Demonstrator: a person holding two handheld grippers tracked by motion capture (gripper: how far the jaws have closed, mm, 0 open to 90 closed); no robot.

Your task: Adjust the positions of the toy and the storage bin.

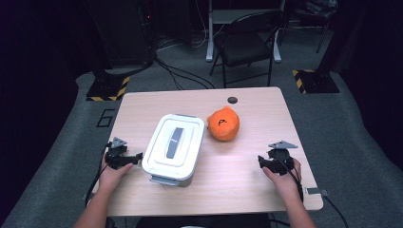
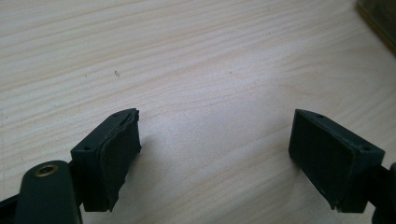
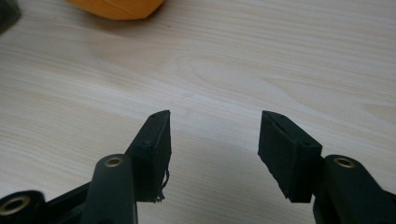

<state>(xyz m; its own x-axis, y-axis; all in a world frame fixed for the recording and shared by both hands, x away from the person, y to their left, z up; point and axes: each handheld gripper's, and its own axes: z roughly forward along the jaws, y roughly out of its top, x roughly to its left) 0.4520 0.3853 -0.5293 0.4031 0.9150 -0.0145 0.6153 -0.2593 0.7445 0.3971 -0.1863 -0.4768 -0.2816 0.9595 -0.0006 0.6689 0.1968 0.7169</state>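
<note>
A white lidded box (image 1: pixel 173 148) with a grey handle on its lid sits left of the table's middle. To its right, and a little farther back, lies a round orange soft object (image 1: pixel 223 123) with a black mark. My left gripper (image 1: pixel 138 156) rests on the table just left of the box, jaws pointing at it. In the left gripper view it (image 2: pixel 215 114) stands open over bare wood, the box's edge (image 2: pixel 380 18) at top right. My right gripper (image 1: pixel 261 161) lies near the front right, open (image 3: pixel 215 114) and holding nothing, with the orange object (image 3: pixel 116 7) ahead.
The wooden table (image 1: pixel 237 185) has bare room between the grippers. A dark round grommet (image 1: pixel 232 99) sits near its far edge, and a small grey clip (image 1: pixel 316 191) at its front right corner. A black chair (image 1: pixel 247 42) stands behind, and hazard-striped stand bases (image 1: pixel 108 89) lie on the floor.
</note>
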